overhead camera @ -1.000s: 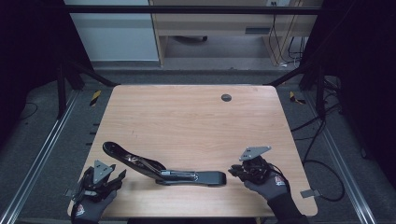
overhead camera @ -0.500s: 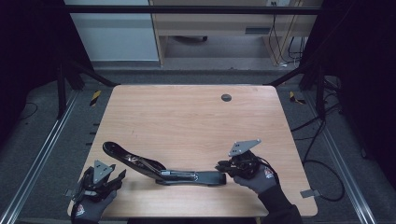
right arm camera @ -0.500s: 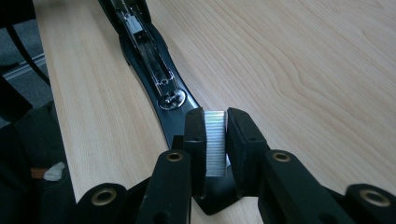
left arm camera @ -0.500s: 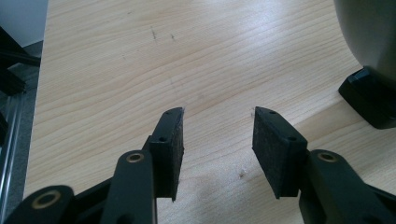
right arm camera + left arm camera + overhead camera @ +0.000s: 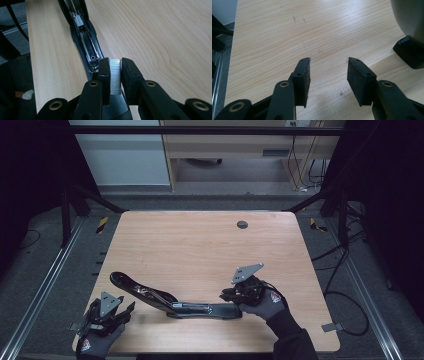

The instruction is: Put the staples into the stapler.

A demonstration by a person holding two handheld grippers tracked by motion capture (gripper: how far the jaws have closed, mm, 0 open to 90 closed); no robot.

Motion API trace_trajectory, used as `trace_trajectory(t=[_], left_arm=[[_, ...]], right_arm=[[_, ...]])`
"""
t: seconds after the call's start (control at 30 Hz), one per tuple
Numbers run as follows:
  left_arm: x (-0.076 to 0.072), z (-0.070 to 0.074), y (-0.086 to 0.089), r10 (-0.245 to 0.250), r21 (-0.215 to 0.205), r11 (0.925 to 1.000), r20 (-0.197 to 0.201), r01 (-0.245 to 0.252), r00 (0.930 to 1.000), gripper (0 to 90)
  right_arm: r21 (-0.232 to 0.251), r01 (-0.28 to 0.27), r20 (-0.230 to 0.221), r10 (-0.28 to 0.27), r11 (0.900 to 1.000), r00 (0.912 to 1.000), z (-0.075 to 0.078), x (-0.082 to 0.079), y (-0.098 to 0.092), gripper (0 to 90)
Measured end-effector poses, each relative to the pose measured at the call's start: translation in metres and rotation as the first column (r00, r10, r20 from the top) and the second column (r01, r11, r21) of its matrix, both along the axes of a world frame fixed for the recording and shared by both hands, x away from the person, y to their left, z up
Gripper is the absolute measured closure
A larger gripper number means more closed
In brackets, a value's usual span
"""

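A black stapler (image 5: 175, 304) lies swung open flat near the table's front edge, its metal staple channel (image 5: 82, 30) facing up. My right gripper (image 5: 225, 295) hangs just over the stapler's right end, shut on a silvery strip of staples (image 5: 114, 80) that stands upright between the pads. The strip sits right above the near end of the channel. My left gripper (image 5: 129, 307) rests at the front left corner, open, with bare wood between its pads (image 5: 303, 75). The stapler's left end (image 5: 410, 52) shows at the right edge of the left gripper view.
The wooden table (image 5: 200, 250) has a round cable hole (image 5: 242, 224) at the back. Metal frame rails run along both sides of it. Cables (image 5: 345, 295) lie on the floor to the right.
The right gripper has moved left and slightly up with the staple strip, from beside the stapler's right end to over it. The left gripper and the stapler have stayed put.
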State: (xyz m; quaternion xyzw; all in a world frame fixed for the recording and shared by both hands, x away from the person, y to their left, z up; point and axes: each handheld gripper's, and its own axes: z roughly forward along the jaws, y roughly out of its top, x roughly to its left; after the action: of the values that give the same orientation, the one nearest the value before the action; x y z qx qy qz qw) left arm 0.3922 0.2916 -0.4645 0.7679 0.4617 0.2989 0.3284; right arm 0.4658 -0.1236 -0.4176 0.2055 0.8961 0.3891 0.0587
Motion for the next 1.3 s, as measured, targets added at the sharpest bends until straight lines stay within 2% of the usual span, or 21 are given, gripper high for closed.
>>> trace_trajectory(t=[0.07,0.53,0.97,1.07,1.3], left_arm=[[0.0,0.0,0.0,0.0,0.0,1.0,0.0,0.0,1.0,52.9],[0.0,0.0,0.0,-0.003,0.002,1.0,-0.002,0.003,1.0,53.0],[0.001,0.0,0.0,-0.002,-0.001,1.0,-0.003,0.002,1.0,52.9],[0.001,0.0,0.0,-0.002,-0.002,1.0,-0.003,0.002,1.0,52.9],[0.001,0.0,0.0,-0.005,0.001,1.0,-0.003,0.005,1.0,53.0]], right_arm=[[0.014,-0.009,0.001,0.009,1.0,1.0,0.001,0.002,0.002,78.2],[0.015,-0.067,0.008,0.067,0.998,0.9978,0.004,0.011,0.024,78.2],[0.029,-0.1,-0.006,0.1,0.995,0.995,-0.002,0.02,0.034,78.2],[0.013,-0.115,-0.003,0.115,0.993,0.9934,-0.001,0.021,0.037,78.2],[0.007,-0.15,-0.001,0.15,0.989,0.9886,0.0,0.023,0.045,78.2]])
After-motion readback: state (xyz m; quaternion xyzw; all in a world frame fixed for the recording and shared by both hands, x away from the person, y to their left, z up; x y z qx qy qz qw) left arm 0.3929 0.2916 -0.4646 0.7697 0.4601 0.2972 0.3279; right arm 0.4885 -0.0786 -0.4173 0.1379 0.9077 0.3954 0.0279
